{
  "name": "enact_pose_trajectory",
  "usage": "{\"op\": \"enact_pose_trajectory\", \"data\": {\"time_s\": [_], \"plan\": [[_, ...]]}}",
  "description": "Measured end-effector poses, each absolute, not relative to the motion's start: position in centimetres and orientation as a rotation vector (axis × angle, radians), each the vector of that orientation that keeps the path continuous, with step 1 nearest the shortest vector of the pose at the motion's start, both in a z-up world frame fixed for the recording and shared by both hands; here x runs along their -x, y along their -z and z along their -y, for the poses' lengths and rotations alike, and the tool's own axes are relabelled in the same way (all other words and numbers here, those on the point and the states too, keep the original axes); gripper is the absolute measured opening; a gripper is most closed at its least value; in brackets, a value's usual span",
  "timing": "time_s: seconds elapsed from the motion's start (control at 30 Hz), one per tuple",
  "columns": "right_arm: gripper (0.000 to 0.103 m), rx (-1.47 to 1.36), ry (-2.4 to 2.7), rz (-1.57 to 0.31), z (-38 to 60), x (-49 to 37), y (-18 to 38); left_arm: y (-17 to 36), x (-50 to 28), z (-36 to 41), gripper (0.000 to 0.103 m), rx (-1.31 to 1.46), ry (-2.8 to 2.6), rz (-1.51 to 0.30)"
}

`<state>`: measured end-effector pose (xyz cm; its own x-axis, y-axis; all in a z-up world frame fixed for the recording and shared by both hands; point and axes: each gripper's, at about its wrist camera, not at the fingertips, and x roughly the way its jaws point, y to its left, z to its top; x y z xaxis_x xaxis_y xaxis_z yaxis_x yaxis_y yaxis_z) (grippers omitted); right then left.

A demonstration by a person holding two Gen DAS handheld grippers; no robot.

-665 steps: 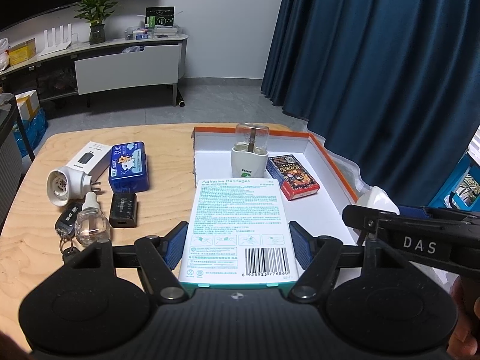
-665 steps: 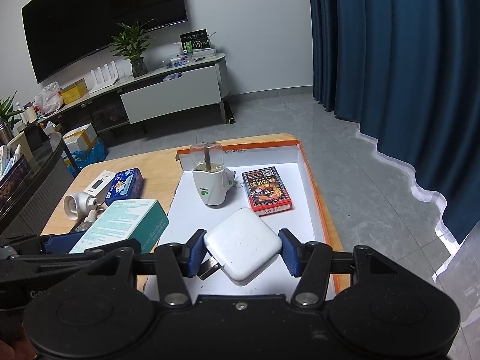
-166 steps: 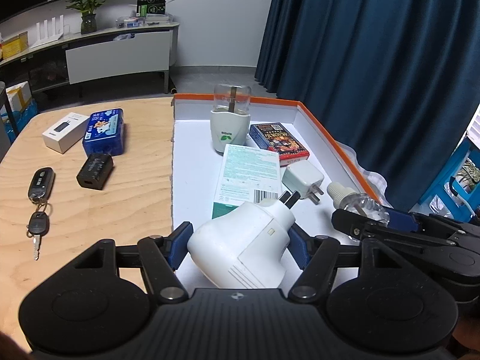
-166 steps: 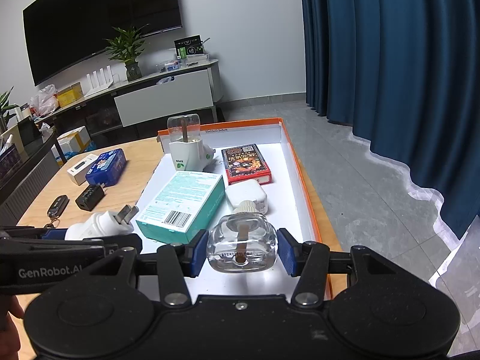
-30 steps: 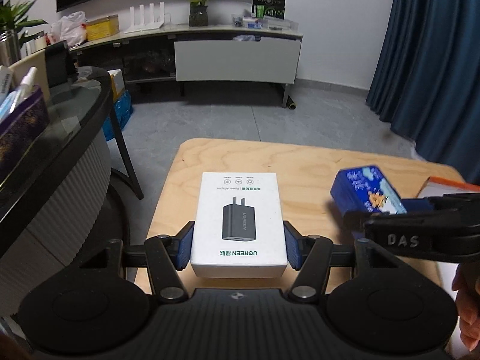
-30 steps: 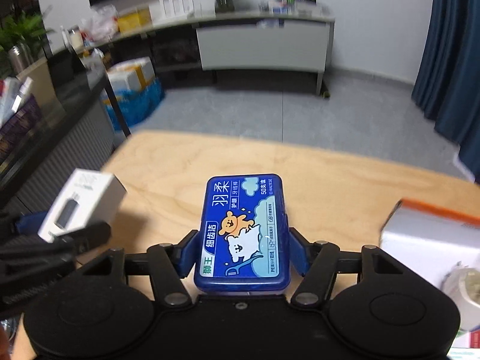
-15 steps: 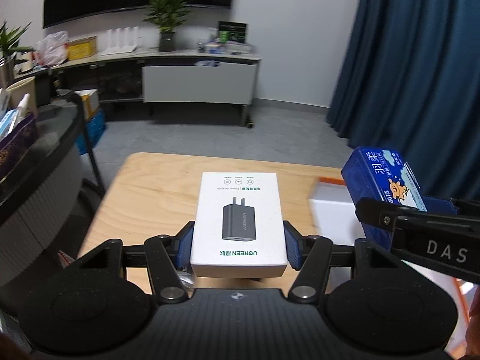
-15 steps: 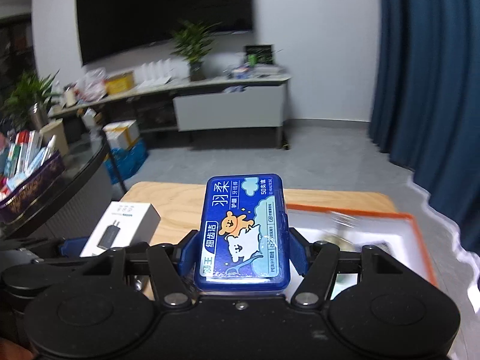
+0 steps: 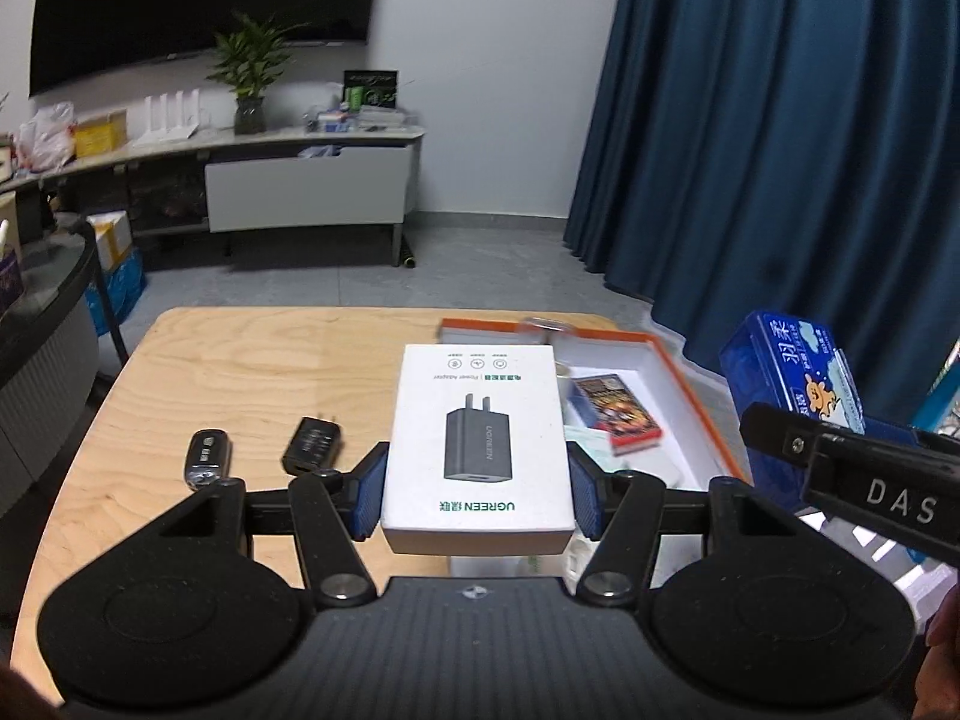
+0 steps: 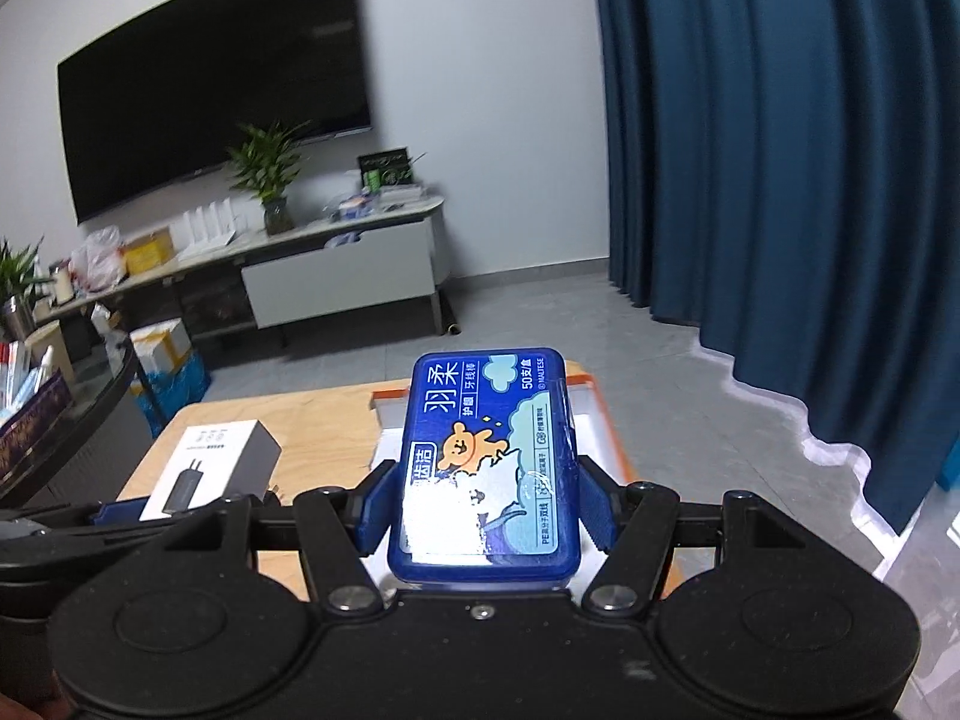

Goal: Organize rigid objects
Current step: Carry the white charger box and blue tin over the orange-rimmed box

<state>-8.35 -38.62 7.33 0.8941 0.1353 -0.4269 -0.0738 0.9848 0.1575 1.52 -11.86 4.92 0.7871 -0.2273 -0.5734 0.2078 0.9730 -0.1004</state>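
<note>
White charger box (image 9: 477, 441) clamped flat between the left gripper (image 9: 478, 495) pads, held in the air above the wooden desk (image 9: 240, 396), at the near left edge of the orange-rimmed tray (image 9: 678, 384). Blue floss case (image 10: 487, 462) gripped by the right gripper (image 10: 485, 507), held up over the tray, label up. In the tray: red card box (image 9: 618, 414), other items mostly hidden. On the desk left of the tray: car key fob (image 9: 207, 457) and black charger (image 9: 312, 438), near each other, not touching.
</note>
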Motion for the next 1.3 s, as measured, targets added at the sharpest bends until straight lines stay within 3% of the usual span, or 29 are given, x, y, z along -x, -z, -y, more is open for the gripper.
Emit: {"op": "enact_pose_trajectory", "data": {"time_s": [1.3], "plan": [[0.074,-0.099,-0.108,-0.501,40.3,10.0,-5.0,-3.0,1.5,14.6,0.06,-0.002,0.252,-0.641]]}}
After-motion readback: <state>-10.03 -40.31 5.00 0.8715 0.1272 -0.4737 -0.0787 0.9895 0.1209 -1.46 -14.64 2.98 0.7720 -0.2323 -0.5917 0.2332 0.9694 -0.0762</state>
